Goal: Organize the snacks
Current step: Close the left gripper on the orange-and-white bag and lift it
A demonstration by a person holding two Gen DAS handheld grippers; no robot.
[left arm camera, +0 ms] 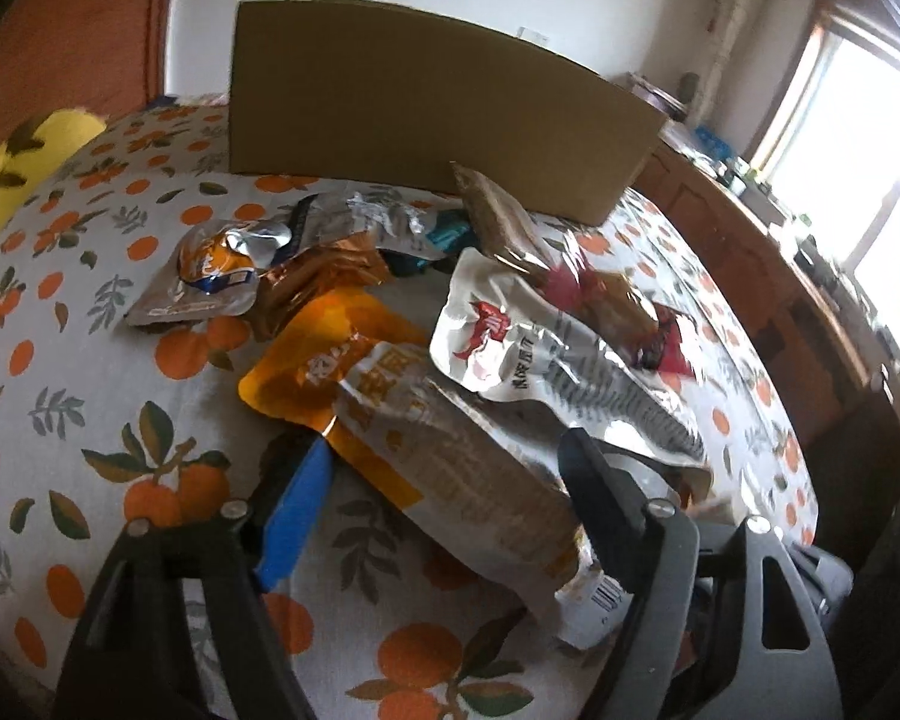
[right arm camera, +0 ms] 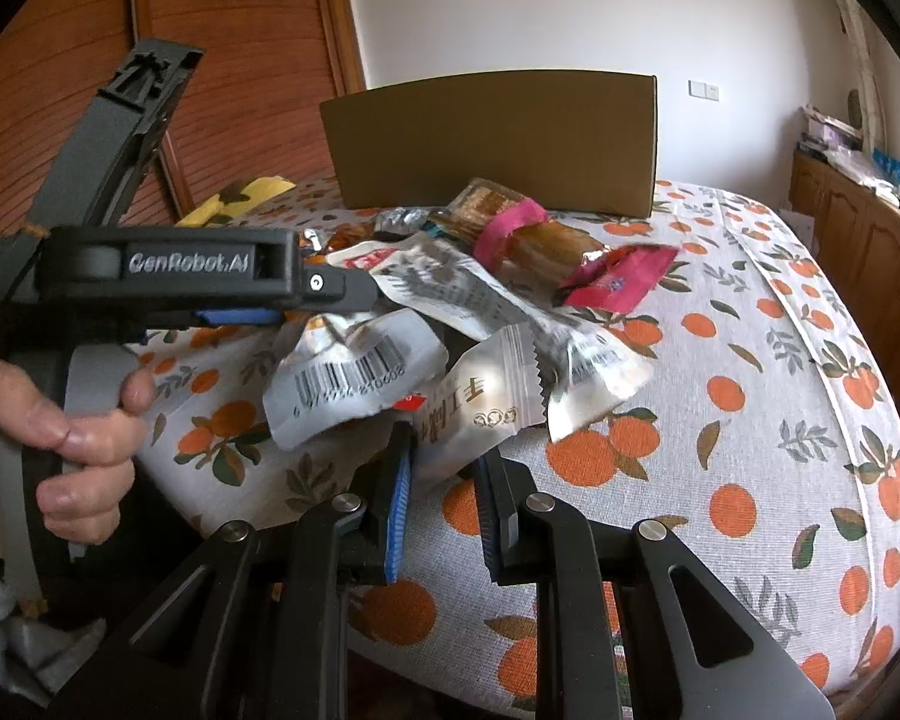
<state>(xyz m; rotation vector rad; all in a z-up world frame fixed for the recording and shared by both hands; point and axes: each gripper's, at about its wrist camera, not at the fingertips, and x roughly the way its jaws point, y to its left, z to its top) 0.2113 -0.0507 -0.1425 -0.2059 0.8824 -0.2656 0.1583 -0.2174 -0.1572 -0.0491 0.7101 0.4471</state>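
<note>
Most snacks (left arm camera: 354, 276) remain piled on the tablecloth (left arm camera: 90, 312) before the box (left arm camera: 426, 114); I judge sorting barely begun. My left gripper (left arm camera: 444, 468) straddles the orange pouch (left arm camera: 438, 438), jaws spread and not visibly pinching it. My right gripper (right arm camera: 444, 456) is clenched on a white packet (right arm camera: 486, 414). A silver bag (left arm camera: 546, 366) overlaps the pouch, obstructing lift.

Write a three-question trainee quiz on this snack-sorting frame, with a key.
1. True or false: the cardboard box stands behind the snack pile.
2. The right tongs are shut on: A) a white sachet; B) a pink wrapper; C) nothing.
3. Fill in: the cloth under the snacks is printed with ____ and leaves.

Key: 1 true; 2 A; 3 oranges.
</note>
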